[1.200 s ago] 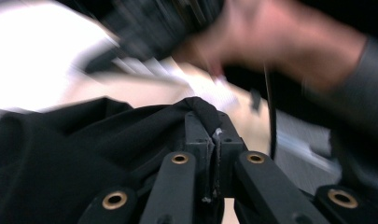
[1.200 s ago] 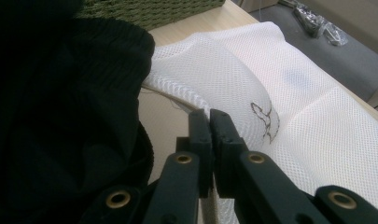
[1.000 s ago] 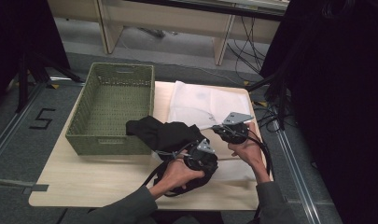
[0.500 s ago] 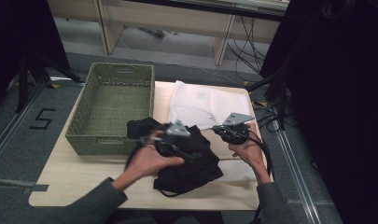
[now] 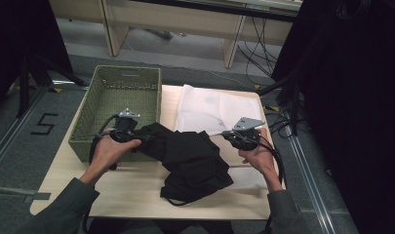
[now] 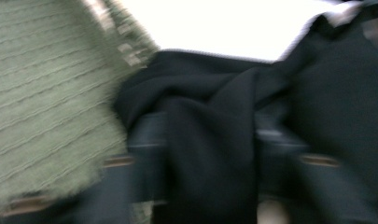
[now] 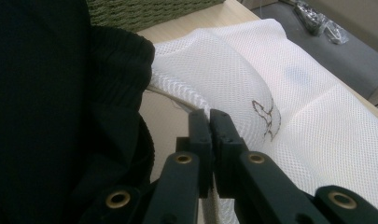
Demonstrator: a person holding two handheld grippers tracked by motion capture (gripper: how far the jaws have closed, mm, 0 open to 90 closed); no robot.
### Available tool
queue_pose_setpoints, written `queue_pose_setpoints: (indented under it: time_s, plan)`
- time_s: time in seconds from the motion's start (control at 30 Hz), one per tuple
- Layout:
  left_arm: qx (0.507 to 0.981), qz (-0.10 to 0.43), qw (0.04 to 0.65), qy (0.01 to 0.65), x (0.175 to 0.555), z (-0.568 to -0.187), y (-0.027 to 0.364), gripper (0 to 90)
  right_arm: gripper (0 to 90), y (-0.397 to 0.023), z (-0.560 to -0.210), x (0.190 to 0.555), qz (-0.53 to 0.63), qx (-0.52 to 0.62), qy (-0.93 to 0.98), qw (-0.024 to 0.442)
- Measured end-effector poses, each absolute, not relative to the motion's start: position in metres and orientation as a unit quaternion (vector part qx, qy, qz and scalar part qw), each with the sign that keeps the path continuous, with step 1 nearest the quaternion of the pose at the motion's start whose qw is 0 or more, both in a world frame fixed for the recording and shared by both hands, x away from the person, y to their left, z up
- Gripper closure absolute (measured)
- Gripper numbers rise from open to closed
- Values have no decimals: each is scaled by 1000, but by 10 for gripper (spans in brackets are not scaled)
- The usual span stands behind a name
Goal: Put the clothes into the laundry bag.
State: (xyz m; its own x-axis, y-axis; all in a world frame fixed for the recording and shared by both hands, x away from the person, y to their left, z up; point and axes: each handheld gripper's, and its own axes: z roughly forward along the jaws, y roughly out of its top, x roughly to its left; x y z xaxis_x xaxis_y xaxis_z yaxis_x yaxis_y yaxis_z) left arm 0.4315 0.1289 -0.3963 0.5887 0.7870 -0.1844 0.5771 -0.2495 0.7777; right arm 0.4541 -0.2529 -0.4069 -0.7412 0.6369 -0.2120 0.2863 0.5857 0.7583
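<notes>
Stretching the black garment [image 5: 192, 156] between them, the left gripper [image 5: 131, 130], jaws just closing on a fold of it, sits beside the green basket [image 5: 102, 105]; the right gripper [image 5: 234, 136] stays clamped on white mesh [image 7: 317, 116] toward the surface's right edge.

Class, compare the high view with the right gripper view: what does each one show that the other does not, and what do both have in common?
High view alone: both hands, the left gripper holding a fold of the black garment by the basket, and the whole table.

Right gripper view alone: the mesh weave of the white laundry bag, its small dark emblem, and the right gripper shut on the bag's edge.

Both: black garment, white bag, green basket, wooden tabletop.
</notes>
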Motion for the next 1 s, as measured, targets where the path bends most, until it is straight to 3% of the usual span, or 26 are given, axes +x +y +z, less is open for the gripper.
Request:
queue_pose_setpoints:
  time_s: [0.07, 0.1, 0.23, 0.43, 0.63, 0.73, 0.83, 0.93, 1.0]
  plan:
    - [770, 121, 463, 421, 428, -386, 120, 812, 888, -254, -406, 455, 365, 267, 860, 236]
    - [767, 104, 479, 414, 426, -381, 112, 837, 888, -254, -406, 455, 365, 267, 860, 236]
    - [777, 46, 514, 361, 413, -380, 57, 849, 888, -254, -405, 456, 366, 257, 860, 244]
    - [837, 4, 463, 291, 398, -425, -33, 844, 888, -254, -405, 455, 371, 258, 858, 242]
    - [846, -12, 453, 281, 401, -459, -80, 839, 889, -254, -403, 453, 379, 263, 854, 241]
    - [845, 4, 451, 287, 406, -466, -90, 827, 889, -253, -401, 452, 383, 257, 853, 243]
    - [846, 4, 451, 286, 406, -463, -90, 764, 889, -251, -400, 449, 386, 250, 855, 240]
    - [847, -21, 455, 275, 399, -451, -85, 546, 889, -249, -399, 446, 380, 247, 858, 242]
    - [848, -8, 459, 265, 393, -437, -77, 463, 889, -250, -400, 447, 379, 253, 857, 242]
